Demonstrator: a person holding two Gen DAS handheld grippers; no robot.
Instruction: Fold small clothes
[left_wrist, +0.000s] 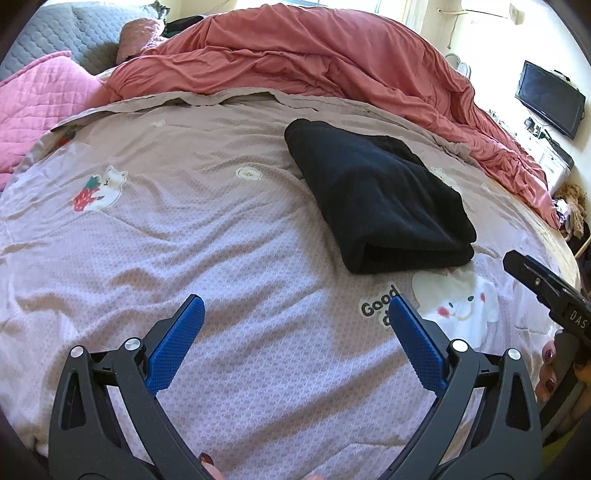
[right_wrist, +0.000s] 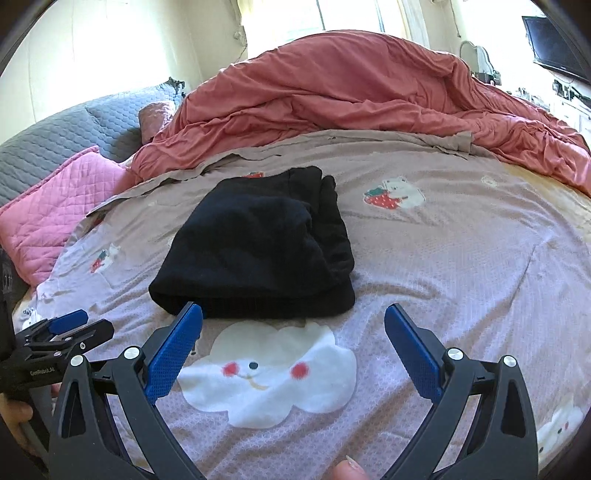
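Observation:
A black garment (left_wrist: 380, 195) lies folded into a thick bundle on the lilac bedsheet (left_wrist: 184, 240); it also shows in the right wrist view (right_wrist: 258, 243). My left gripper (left_wrist: 295, 306) is open and empty, held above the sheet in front and to the left of the bundle. My right gripper (right_wrist: 293, 314) is open and empty, just in front of the bundle's near folded edge. The right gripper's body shows at the right edge of the left wrist view (left_wrist: 546, 291). The left gripper shows at the left edge of the right wrist view (right_wrist: 62, 328).
A rumpled salmon duvet (left_wrist: 314, 62) is piled along the far side of the bed. Pink (left_wrist: 40, 107) and grey (left_wrist: 62, 33) quilted pillows lie at the far left. A wall TV (left_wrist: 550, 98) and cluttered shelves stand at the right.

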